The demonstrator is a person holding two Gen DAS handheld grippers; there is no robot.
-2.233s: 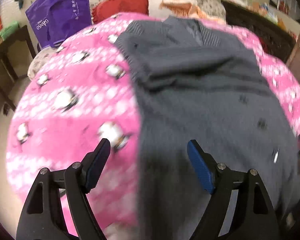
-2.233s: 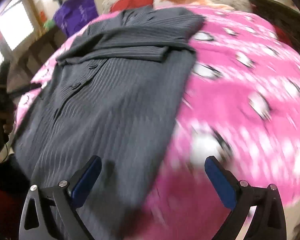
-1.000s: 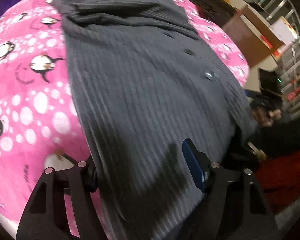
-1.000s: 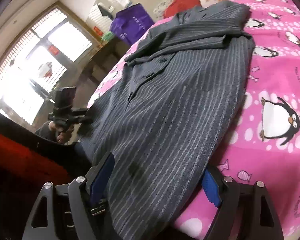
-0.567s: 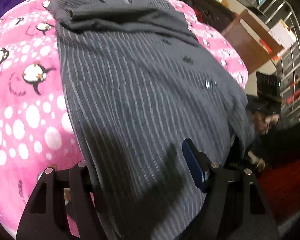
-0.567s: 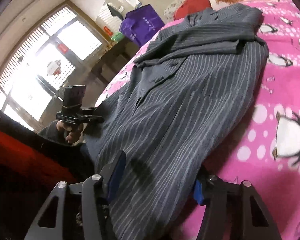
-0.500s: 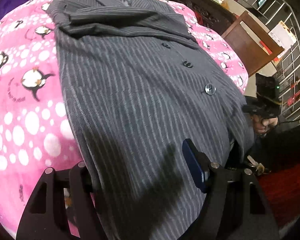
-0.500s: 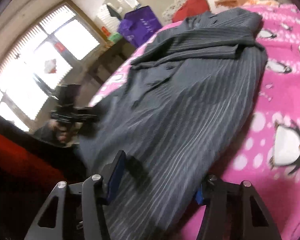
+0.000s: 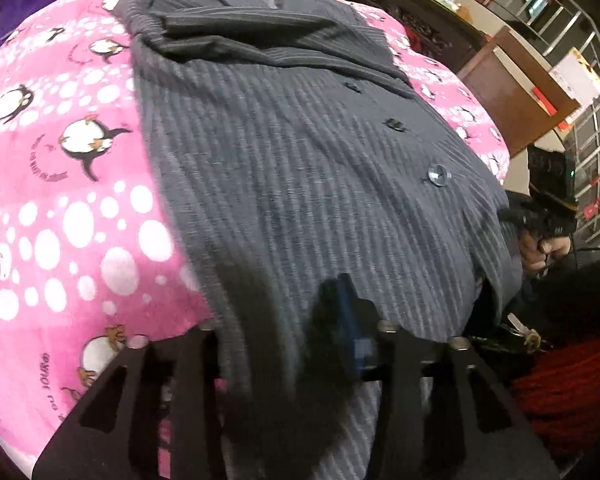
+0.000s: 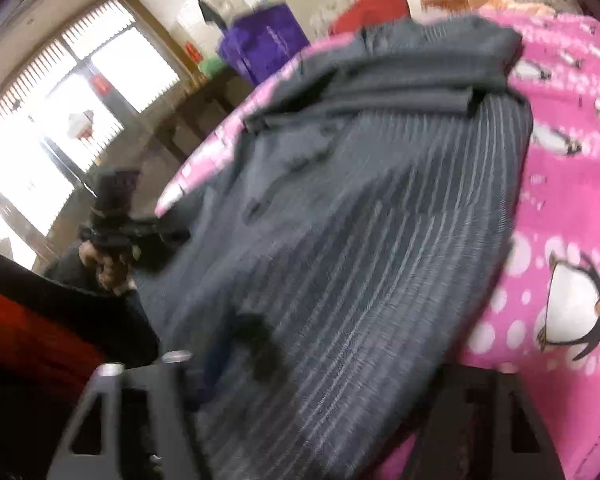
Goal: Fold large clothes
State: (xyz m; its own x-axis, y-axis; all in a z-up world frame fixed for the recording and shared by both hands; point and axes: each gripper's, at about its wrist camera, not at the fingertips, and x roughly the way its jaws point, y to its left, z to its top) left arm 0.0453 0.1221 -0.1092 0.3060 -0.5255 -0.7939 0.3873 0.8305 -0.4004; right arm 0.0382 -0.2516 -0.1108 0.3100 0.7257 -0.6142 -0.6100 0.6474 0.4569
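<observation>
Grey striped coat (image 9: 300, 168) hem caught at both near corners, ready to fold.
Left gripper (image 9: 284, 344) and right gripper (image 10: 312, 372) each have jaws pinched on the hem, so the cloth can lift evenly. Farther off, the coat lies flat on the pink penguin blanket (image 9: 60, 184), sleeves folded across its top.

My grey pinstriped jacket (image 9: 300, 152) lies front-up, buttoned, sleeves folded across its chest at twelve o'clock, hem at six.
</observation>
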